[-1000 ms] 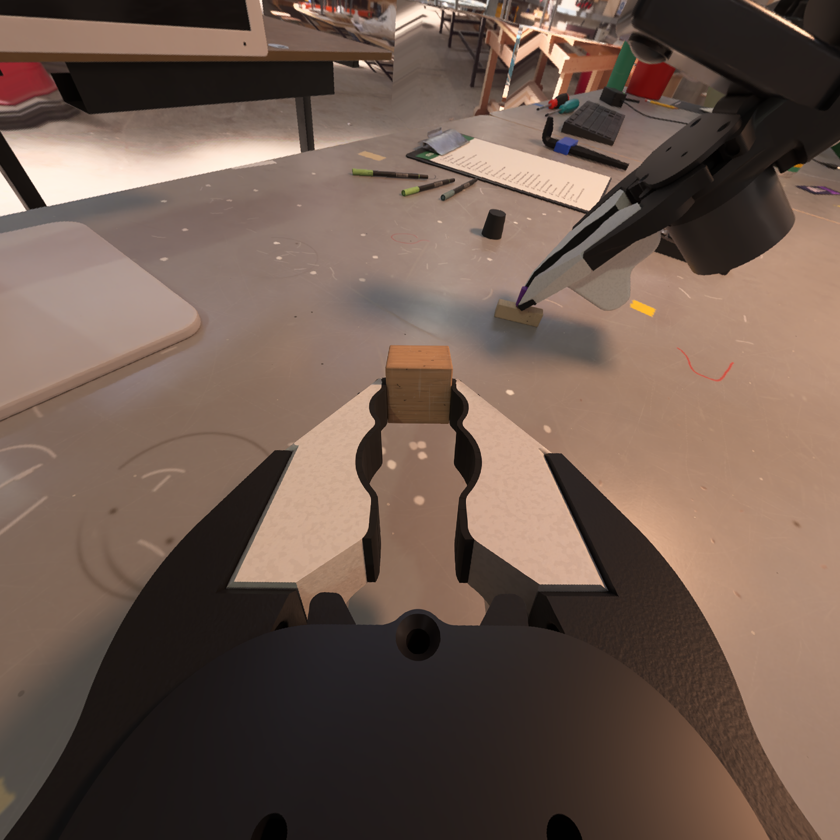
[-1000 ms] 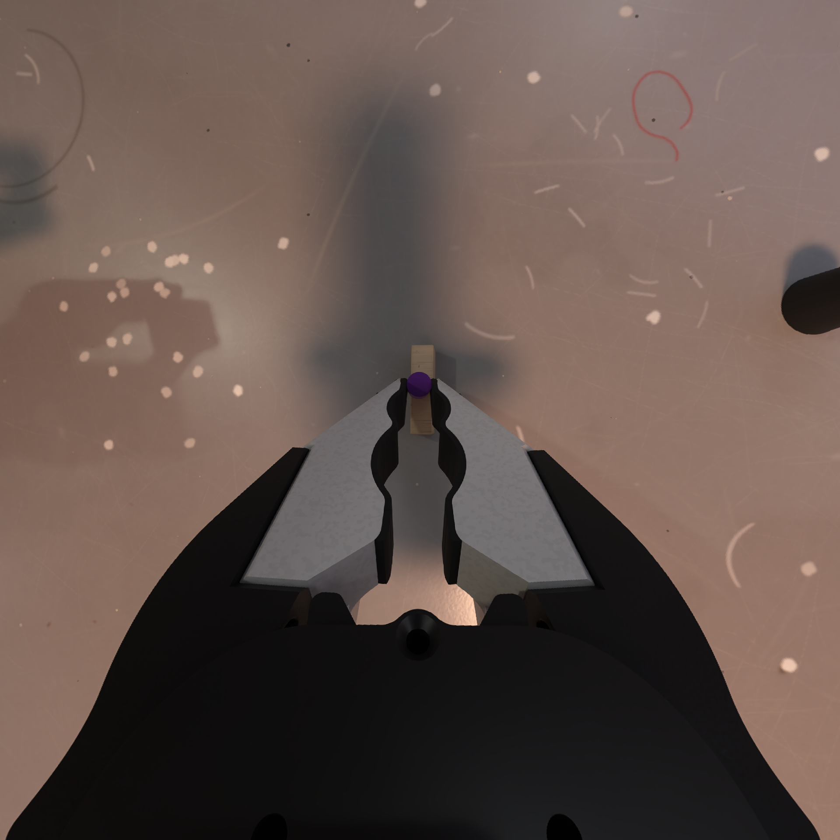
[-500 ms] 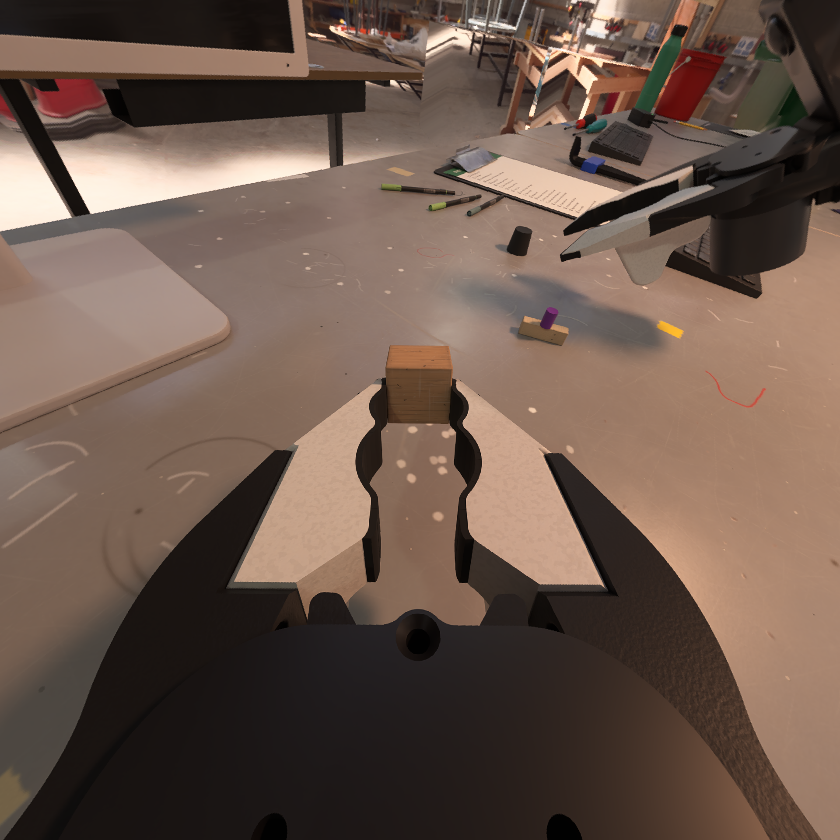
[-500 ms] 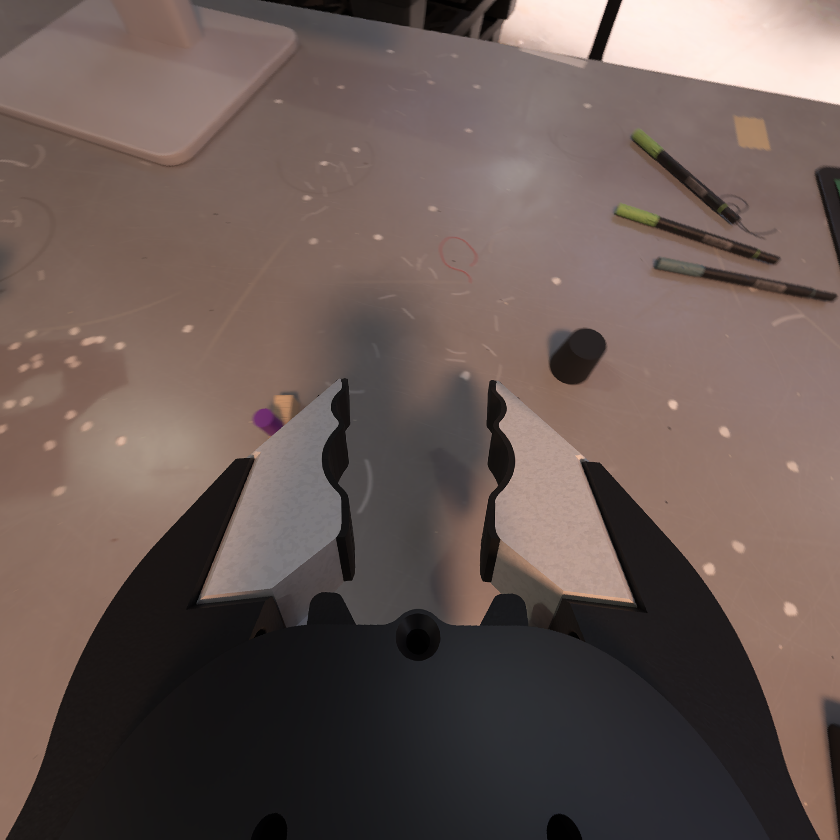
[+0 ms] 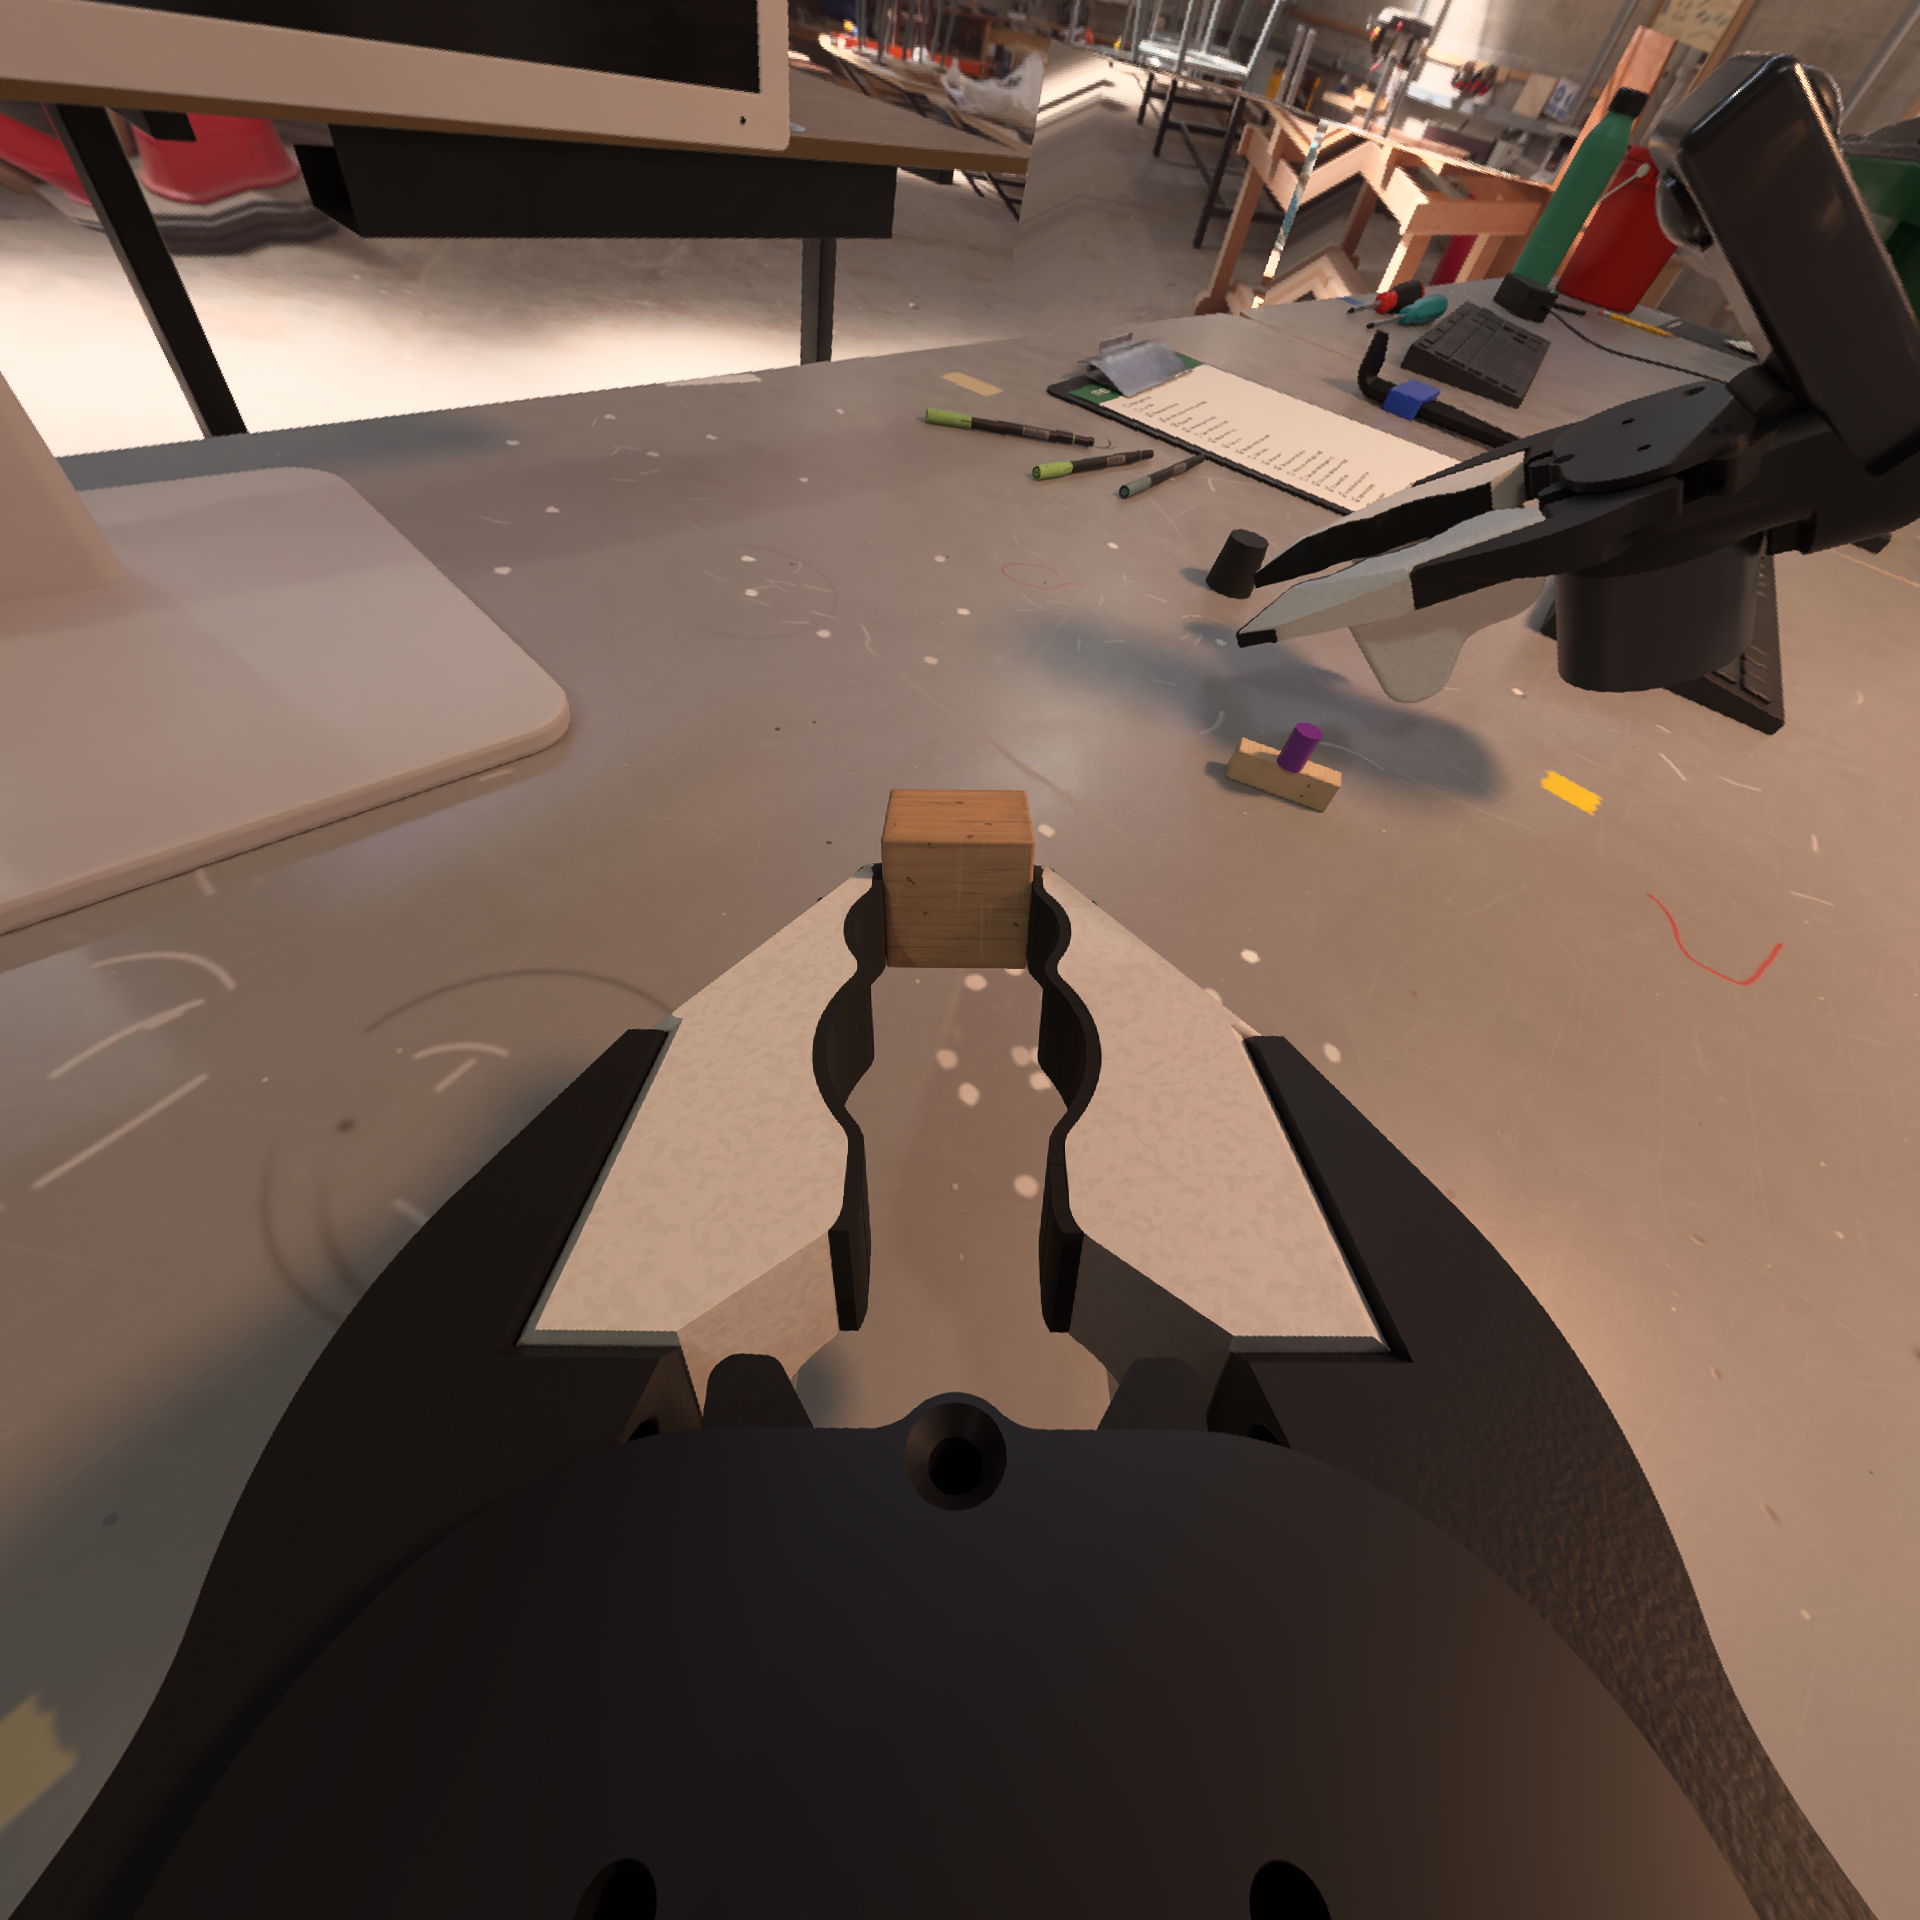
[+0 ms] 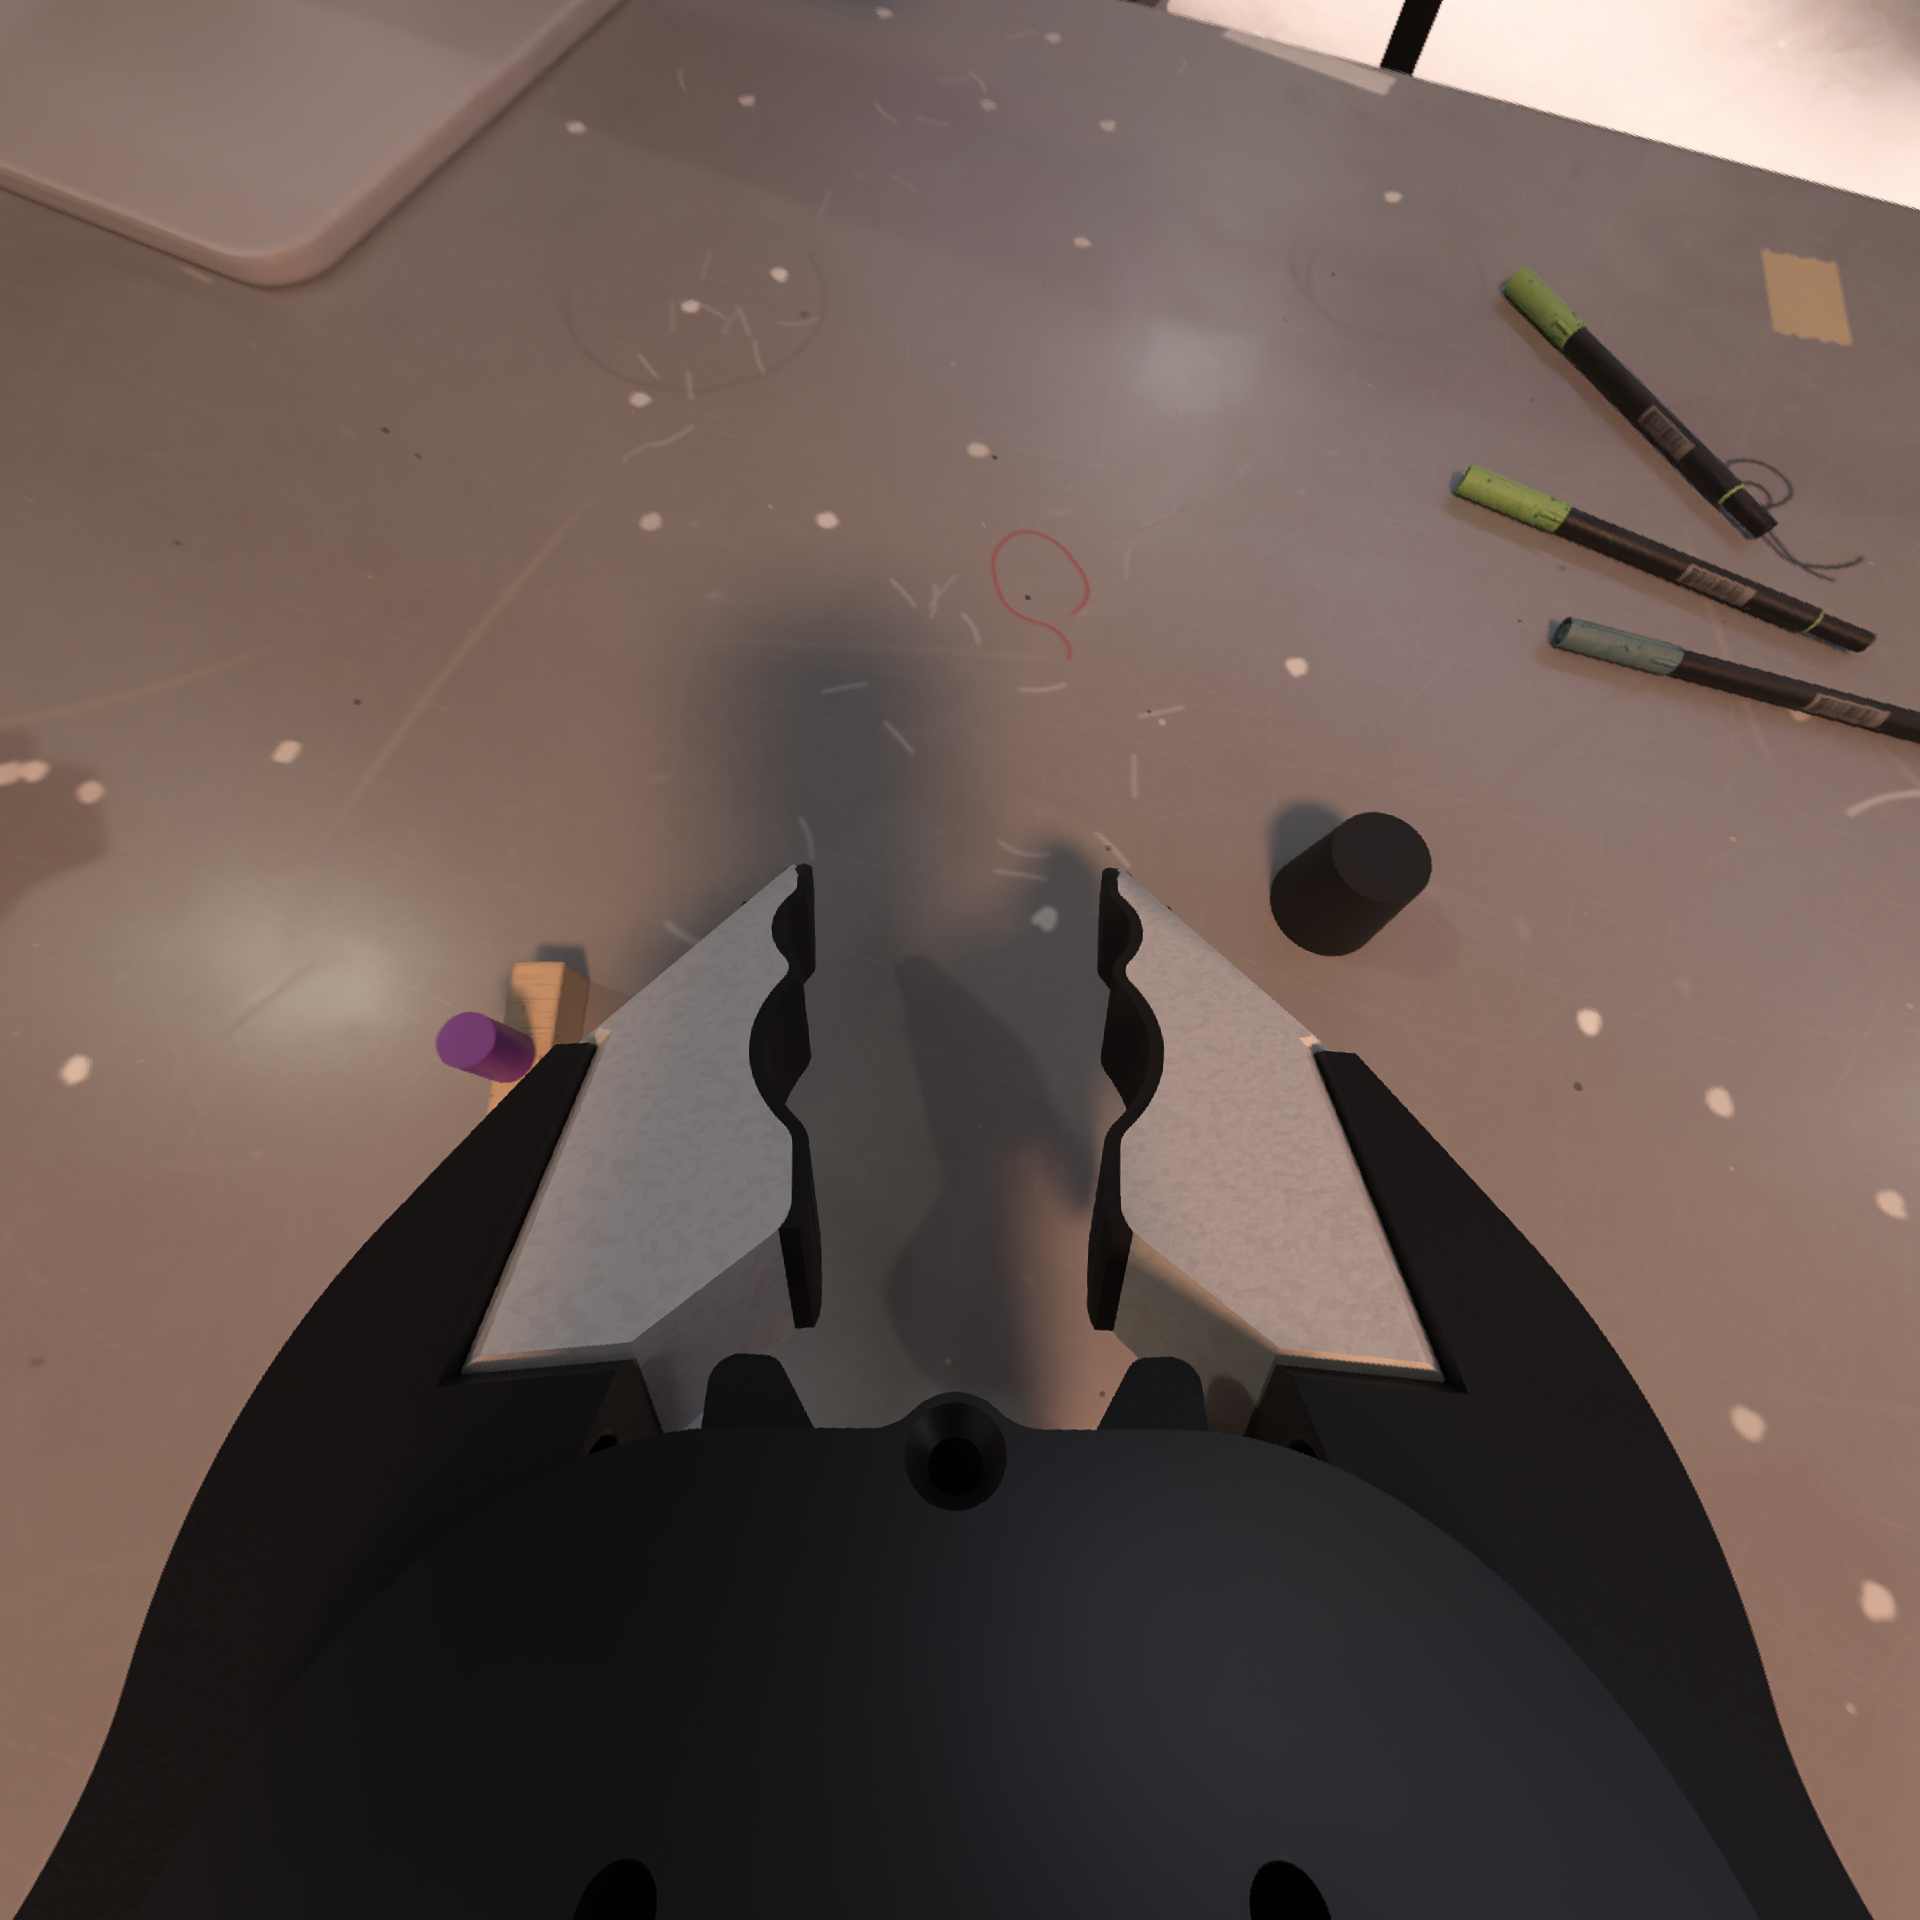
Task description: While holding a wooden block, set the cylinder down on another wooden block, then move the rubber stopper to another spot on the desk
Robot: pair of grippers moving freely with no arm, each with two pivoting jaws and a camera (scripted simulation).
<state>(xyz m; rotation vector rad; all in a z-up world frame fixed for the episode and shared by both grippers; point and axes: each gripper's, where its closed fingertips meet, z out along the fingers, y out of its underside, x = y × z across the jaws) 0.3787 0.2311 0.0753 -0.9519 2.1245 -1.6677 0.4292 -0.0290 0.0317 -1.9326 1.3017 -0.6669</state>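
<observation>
My left gripper (image 5: 956, 883) is shut on a wooden cube (image 5: 957, 875) and holds it above the desk. A small purple cylinder (image 5: 1299, 746) stands upright on a flat wooden block (image 5: 1280, 777) to the right; in the right wrist view the cylinder (image 6: 483, 1044) and block (image 6: 540, 1003) show at the left, beside my left finger. My right gripper (image 6: 956, 883) is open and empty, hovering above the desk; it also shows in the left wrist view (image 5: 1252, 603). The black rubber stopper (image 6: 1351, 881) stands just right of its fingertips, also visible in the left wrist view (image 5: 1236, 563).
Three marker pens (image 6: 1652, 561) lie at the far right. A monitor base (image 5: 260, 665) sits at the left. A clipboard with paper (image 5: 1257, 436), a keypad (image 5: 1475, 353) and a black cable lie farther back. The desk's far edge runs behind them.
My right gripper let go of the purple cylinder on the flat block, opened, rose and moved toward the rubber stopper. The left gripper keeps the cube and has tilted slightly.
</observation>
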